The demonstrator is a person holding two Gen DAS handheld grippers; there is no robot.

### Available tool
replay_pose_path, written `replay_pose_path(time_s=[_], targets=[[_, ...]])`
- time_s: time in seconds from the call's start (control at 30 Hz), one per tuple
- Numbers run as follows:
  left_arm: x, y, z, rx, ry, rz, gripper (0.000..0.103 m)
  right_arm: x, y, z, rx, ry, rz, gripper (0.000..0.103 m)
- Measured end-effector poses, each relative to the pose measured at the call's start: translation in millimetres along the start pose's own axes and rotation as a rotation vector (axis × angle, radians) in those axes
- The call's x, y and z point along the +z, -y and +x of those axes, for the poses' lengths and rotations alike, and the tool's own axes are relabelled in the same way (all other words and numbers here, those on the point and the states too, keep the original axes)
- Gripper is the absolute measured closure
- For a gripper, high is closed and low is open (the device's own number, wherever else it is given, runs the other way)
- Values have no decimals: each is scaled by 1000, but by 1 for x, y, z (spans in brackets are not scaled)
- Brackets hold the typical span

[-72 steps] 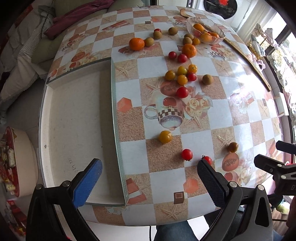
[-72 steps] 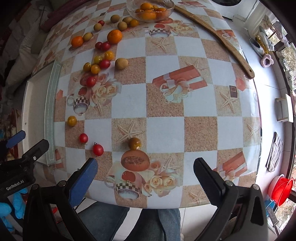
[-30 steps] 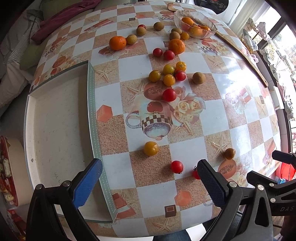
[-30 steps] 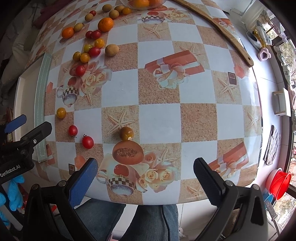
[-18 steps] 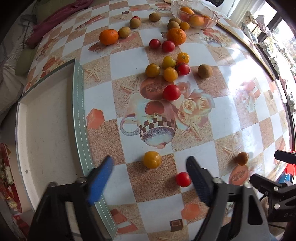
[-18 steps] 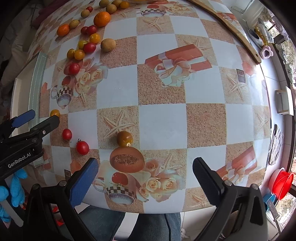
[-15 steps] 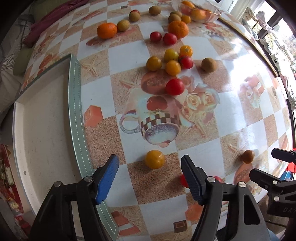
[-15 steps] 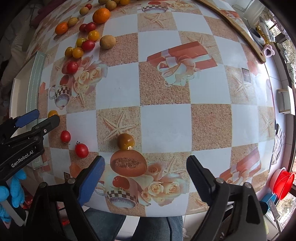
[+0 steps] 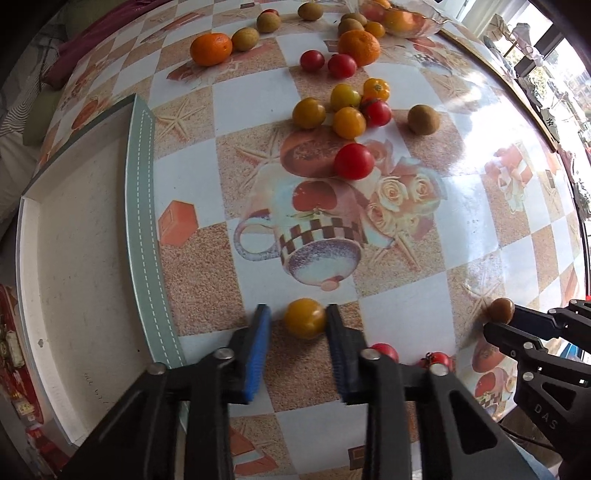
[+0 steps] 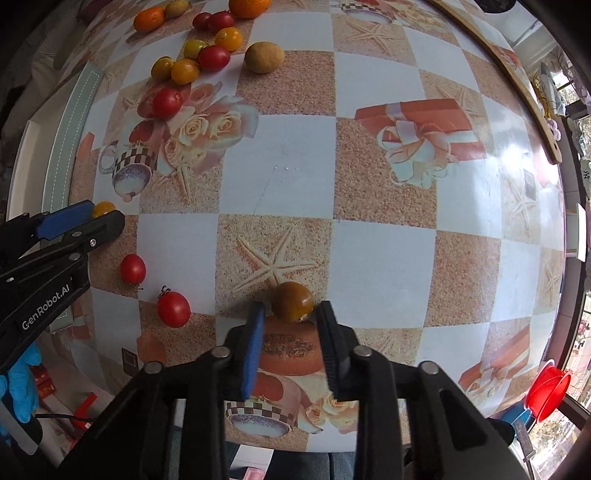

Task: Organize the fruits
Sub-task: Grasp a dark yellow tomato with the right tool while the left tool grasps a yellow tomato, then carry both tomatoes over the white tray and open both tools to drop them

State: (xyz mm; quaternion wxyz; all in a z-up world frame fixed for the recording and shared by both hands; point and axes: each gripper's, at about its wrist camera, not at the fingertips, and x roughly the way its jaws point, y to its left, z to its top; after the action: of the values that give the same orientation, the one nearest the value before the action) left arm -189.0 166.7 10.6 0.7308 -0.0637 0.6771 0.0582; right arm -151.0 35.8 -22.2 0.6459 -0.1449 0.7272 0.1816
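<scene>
My left gripper point(image 9: 297, 325) has its jaws narrowed around a yellow tomato point(image 9: 305, 318) on the table; the right pad touches it and a small gap shows on the left side. My right gripper point(image 10: 290, 319) has its jaws narrowed around a dark brownish tomato point(image 10: 293, 301), fingertips at its sides. That brown tomato point(image 9: 501, 310) and the right gripper also show in the left wrist view. Two red tomatoes point(image 10: 173, 308) point(image 10: 133, 268) lie between the grippers.
A white tray with a green rim point(image 9: 142, 206) lies left of the fruit. Several tomatoes point(image 9: 347, 122), a kiwi point(image 9: 423, 119) and oranges point(image 9: 211, 49) lie farther back. A glass bowl point(image 9: 400, 18) of fruit stands at the far edge. A long wooden stick point(image 10: 517, 81) lies at the right.
Both grippers moved forward and down to the table and narrowed their jaws, the left around the yellow tomato, the right around the brown tomato.
</scene>
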Motion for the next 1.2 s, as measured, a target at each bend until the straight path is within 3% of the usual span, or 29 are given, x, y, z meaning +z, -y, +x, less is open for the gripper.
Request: replay_pose_path(time_s=[0.1, 0.2, 0.33, 0.5, 0.57, 0.77, 1.0, 1.2], targets=[[-1, 6, -3, 1, 6, -14, 80, 0, -4, 4, 7, 7, 2, 82], [-3, 4, -9, -41, 13, -41, 80, -3, 7, 3, 80, 10, 55, 82], [-7, -5, -35, -66, 61, -73, 80, 1, 11, -3, 114, 26, 66, 82], [-17, -27, -63, -70, 118, -137, 80, 24, -5, -21, 148, 47, 29, 82], [-21, -43, -73, -61, 136, -174, 80, 23, -23, -32, 166, 60, 12, 82], [-27, -114, -85, -4, 162, -276, 80, 67, -86, -56, 210, 92, -97, 82], [-22, -189, -62, 97, 143, -364, 80, 111, -163, -54, 265, 85, -221, 82], [-7, -222, -35, 118, 124, -384, 80, 157, -230, -33, 264, 61, -292, 82]])
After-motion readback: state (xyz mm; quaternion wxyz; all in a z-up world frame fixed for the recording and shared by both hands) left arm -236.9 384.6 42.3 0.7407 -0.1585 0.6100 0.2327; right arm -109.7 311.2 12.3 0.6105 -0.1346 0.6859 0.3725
